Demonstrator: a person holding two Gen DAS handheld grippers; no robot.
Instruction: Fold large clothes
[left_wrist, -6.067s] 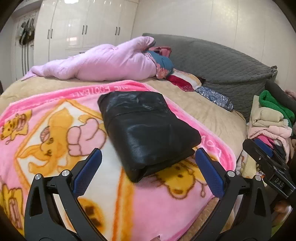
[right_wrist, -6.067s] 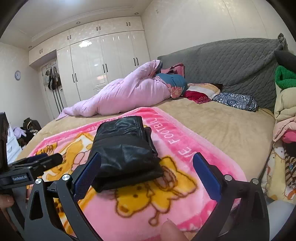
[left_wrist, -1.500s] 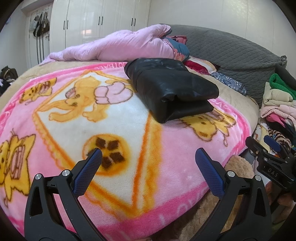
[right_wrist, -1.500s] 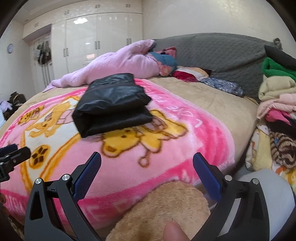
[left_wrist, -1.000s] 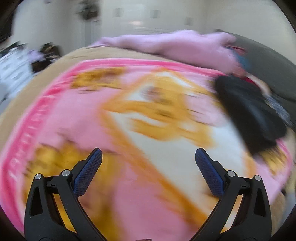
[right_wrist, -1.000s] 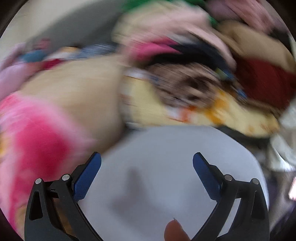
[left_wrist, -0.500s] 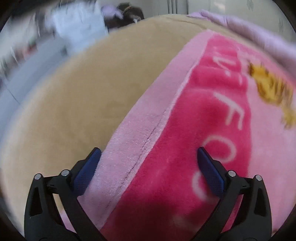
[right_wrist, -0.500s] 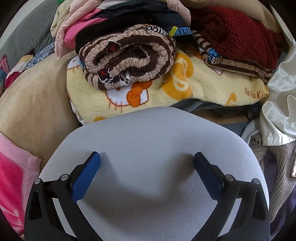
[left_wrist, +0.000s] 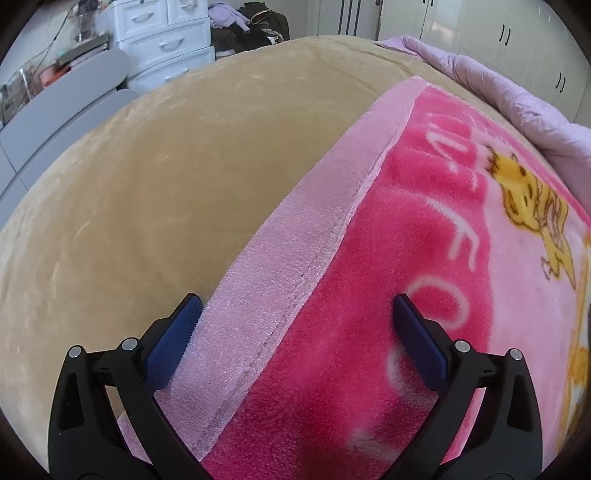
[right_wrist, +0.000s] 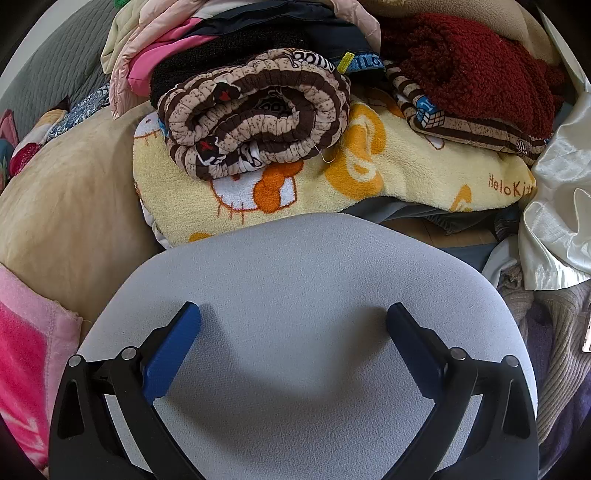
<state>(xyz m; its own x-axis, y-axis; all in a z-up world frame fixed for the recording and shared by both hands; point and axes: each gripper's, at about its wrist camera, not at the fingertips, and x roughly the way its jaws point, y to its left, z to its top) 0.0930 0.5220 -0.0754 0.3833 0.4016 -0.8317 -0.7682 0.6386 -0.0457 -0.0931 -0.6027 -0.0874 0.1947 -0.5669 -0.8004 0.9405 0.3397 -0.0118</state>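
My left gripper (left_wrist: 295, 314) is open and empty, low over the pale border of the pink cartoon blanket (left_wrist: 424, 258) that lies on the tan bed cover (left_wrist: 166, 184). My right gripper (right_wrist: 293, 319) is open and empty, just above a grey padded chair seat (right_wrist: 303, 295). Beyond the seat lies a pile of clothes: a brown striped rolled garment (right_wrist: 255, 114), a yellow cartoon blanket (right_wrist: 388, 173), a dark red fleecy garment (right_wrist: 476, 70). The folded black garment is out of view.
A lilac duvet (left_wrist: 517, 96) lies at the far right of the bed. White drawers (left_wrist: 166, 37) and a grey chair (left_wrist: 55, 110) stand beyond the bed's edge. A white satin cloth (right_wrist: 557, 206) and knitwear (right_wrist: 554, 332) lie right of the seat.
Both grippers have swung away from the folded black garment: the left to the blanket's edge, the right to the chair seat and clothes pile. In the last half second both have held nearly still.
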